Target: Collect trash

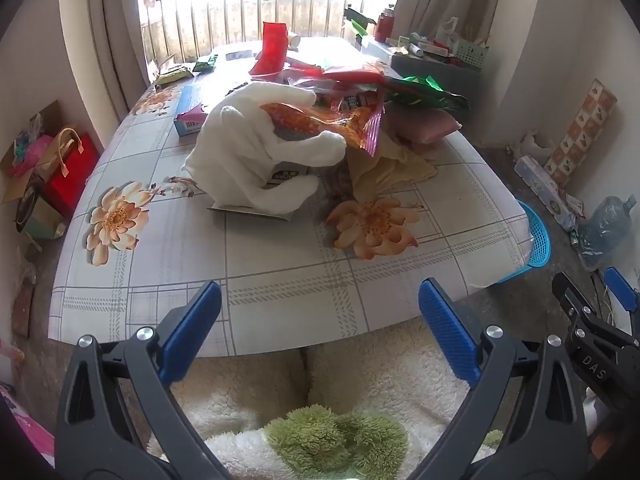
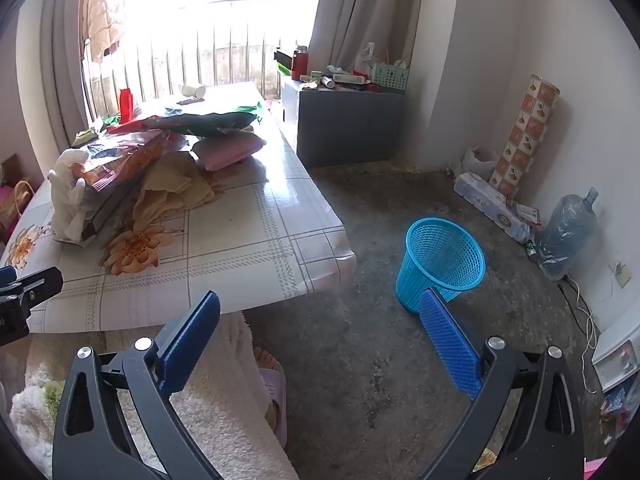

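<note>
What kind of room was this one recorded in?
Probably a lived-in room at home, not a lab. A table with a floral cloth stands before a barred window with curtains, a cluttered cabinet sits beside it, and a blue basket stands on the bare concrete floor.

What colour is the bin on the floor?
The bin is bright blue, with a mesh wall. The right wrist view shows it best.

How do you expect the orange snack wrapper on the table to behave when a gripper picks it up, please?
The orange snack wrapper looks thin and crinkled, so probably floppy and light. Its glossy film may slip between pads.
</note>
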A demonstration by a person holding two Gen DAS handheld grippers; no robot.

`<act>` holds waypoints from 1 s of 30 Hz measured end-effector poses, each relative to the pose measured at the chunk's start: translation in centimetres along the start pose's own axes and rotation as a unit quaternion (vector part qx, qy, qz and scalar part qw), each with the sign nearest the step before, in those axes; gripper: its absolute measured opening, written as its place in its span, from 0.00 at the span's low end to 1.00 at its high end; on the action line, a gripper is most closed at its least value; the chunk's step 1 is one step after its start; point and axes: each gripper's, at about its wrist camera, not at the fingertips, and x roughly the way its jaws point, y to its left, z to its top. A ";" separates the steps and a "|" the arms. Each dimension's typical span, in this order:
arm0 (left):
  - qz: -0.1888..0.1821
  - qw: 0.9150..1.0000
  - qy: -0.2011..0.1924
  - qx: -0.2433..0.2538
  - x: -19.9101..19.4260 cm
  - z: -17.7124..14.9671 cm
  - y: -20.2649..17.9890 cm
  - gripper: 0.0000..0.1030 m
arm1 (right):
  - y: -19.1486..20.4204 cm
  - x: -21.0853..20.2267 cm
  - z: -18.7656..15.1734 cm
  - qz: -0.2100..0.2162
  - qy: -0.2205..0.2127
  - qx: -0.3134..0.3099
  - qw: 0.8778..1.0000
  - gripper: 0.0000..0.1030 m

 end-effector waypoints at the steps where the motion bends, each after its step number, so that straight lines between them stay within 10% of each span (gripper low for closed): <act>1: 0.000 1.000 0.000 -0.001 0.0 0.0 0.0 0.92 | 0.0 0.0 0.0 -0.001 -0.001 0.000 1.000 0.94; 30: 0.000 1.000 -0.002 -0.004 -0.3 0.1 0.4 0.92 | 0.0 -0.4 0.3 0.000 -0.004 0.001 1.000 0.94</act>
